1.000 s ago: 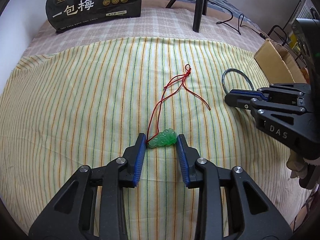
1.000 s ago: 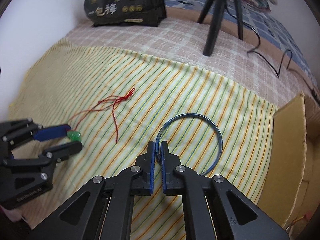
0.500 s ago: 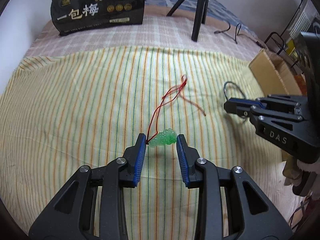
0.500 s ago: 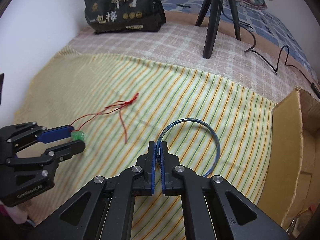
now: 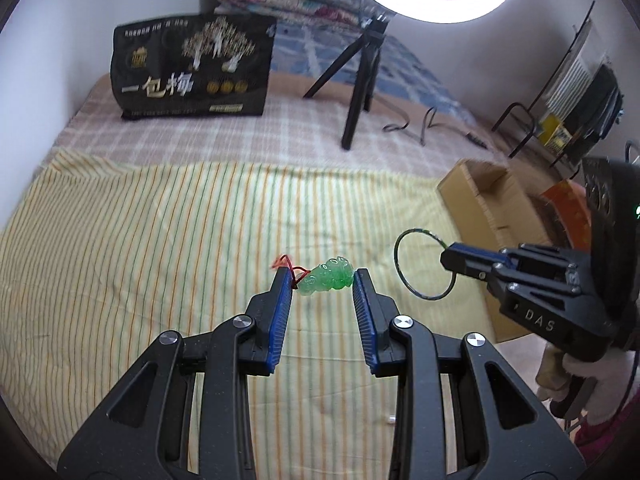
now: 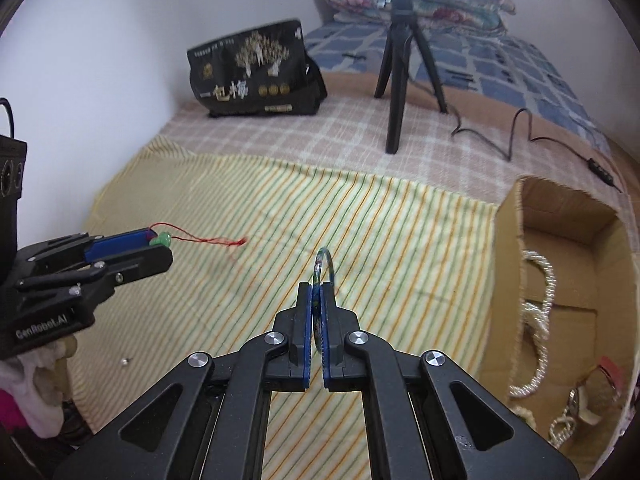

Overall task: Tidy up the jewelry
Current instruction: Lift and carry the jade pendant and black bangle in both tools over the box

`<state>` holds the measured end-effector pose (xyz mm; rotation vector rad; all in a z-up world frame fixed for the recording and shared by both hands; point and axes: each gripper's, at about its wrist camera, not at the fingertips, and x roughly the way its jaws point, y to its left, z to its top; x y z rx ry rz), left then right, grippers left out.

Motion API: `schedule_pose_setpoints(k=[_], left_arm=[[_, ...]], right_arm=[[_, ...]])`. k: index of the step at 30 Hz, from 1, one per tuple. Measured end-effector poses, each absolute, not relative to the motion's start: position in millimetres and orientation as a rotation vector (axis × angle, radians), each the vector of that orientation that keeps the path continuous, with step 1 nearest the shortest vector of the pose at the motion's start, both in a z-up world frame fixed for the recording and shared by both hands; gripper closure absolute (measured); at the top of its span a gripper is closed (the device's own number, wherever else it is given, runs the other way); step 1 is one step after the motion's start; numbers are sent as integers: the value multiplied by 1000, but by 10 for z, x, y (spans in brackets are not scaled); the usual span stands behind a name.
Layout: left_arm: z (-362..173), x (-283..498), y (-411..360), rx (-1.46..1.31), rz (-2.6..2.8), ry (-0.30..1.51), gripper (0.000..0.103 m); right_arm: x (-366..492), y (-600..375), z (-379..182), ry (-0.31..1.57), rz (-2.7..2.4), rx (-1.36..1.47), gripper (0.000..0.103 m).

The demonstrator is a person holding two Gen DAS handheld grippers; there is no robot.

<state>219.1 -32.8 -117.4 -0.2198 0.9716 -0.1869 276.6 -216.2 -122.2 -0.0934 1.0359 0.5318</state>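
Observation:
My left gripper [image 5: 322, 278] is shut on a green jade pendant [image 5: 329, 279], held end to end between the blue pads and lifted above the striped cloth [image 5: 160, 240]. Its red cord [image 6: 208, 239] trails from it. My right gripper [image 6: 319, 296] is shut on a thin blue bangle [image 6: 325, 266], held upright in the air; it shows as a ring in the left wrist view [image 5: 424, 265]. The right gripper [image 5: 460, 261] is to the right of the left one, which shows at the left of the right wrist view [image 6: 158, 246].
An open cardboard box [image 6: 508, 240] stands at the cloth's right edge, holding a pearly rope necklace [image 6: 538, 320] and other pieces. A black tripod [image 6: 400, 80] and a black snack bag [image 6: 252, 70] stand behind. A cable [image 6: 520, 128] runs across the bed.
Both grippers have lifted their pieces off the cloth and tilted up. The pendant's cord now hangs free, and the bangle has turned from flat to upright.

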Motion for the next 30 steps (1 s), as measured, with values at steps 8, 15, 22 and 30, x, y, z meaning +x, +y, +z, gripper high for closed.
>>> schedule_pose_setpoints(k=[8, 15, 22, 30], left_arm=[[-870, 2110, -486, -235, -254, 916, 72], [-690, 2094, -692, -236, -310, 888, 72], [-624, 2095, -1003, -223, -362, 879, 72], [-522, 2099, -1508, -188, -446, 865, 72]], right_arm=[[2602, -2373, -949, 969, 498, -82, 101], [2499, -2691, -753, 925, 447, -67, 101], [2426, -3035, -648, 902, 398, -46, 101], [2410, -3488, -581, 883, 338, -6, 100]])
